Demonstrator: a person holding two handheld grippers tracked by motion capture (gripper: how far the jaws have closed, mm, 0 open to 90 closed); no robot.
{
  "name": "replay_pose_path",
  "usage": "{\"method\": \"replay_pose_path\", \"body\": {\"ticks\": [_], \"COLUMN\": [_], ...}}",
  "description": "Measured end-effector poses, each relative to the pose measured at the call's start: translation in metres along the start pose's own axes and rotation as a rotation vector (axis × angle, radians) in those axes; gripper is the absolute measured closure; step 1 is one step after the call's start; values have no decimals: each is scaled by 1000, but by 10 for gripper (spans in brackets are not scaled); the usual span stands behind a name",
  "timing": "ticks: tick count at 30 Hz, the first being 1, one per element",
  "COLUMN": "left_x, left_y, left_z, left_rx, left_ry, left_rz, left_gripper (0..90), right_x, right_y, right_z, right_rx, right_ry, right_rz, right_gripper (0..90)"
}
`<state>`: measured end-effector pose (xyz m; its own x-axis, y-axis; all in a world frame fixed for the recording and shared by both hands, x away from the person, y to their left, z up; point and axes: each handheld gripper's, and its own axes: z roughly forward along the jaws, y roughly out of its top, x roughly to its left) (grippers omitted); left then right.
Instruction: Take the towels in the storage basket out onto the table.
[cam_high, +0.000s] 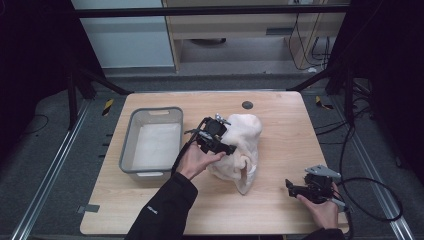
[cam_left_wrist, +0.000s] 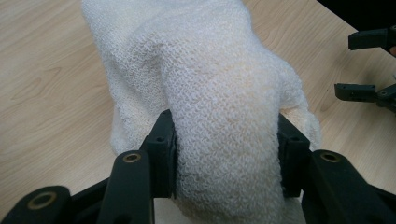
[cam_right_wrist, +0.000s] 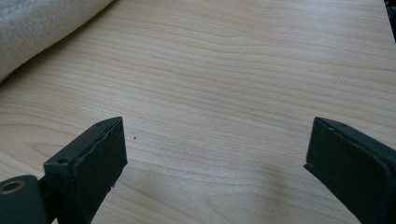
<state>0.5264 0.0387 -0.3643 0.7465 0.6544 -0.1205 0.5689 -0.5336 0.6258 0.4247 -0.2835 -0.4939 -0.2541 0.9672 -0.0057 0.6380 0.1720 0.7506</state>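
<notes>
Left gripper view: left gripper (cam_left_wrist: 226, 154) pinches the towel (cam_left_wrist: 210, 88); lift it whole toward the bin (cam_high: 131, 131), right gripper (cam_right_wrist: 215, 158) wide.

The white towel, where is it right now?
In the high view the white towel lies bunched mid-table, just right of the grey bin, with the left gripper shut on it.

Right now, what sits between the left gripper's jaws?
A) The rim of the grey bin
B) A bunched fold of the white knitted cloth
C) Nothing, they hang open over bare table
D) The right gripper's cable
B: in the left gripper view, both pads of the left gripper press into a thick fold of the white knitted cloth, which bulges between them.
</notes>
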Motion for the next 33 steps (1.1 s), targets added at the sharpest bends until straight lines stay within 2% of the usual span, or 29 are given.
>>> {"method": "replay_pose_path", "body": {"ticks": [12,19,33], "left_x": [-6,-8,-9], "left_y": [-4,-10,-21], "left_z": [18,31,45], "left_rx": [10,27,22], "left_ry": [-13,-7,-6], "left_rz": [4,8,18], "left_gripper": [487,435,316], "right_x": [0,0,1], "right_y": [0,0,-1], "right_z": [0,1,1], "right_rx": [-3,-3,1], "right_ry": [-3,-4,-3], "right_rz": [-6,-14,-16], "right_gripper": [50,50,50]}}
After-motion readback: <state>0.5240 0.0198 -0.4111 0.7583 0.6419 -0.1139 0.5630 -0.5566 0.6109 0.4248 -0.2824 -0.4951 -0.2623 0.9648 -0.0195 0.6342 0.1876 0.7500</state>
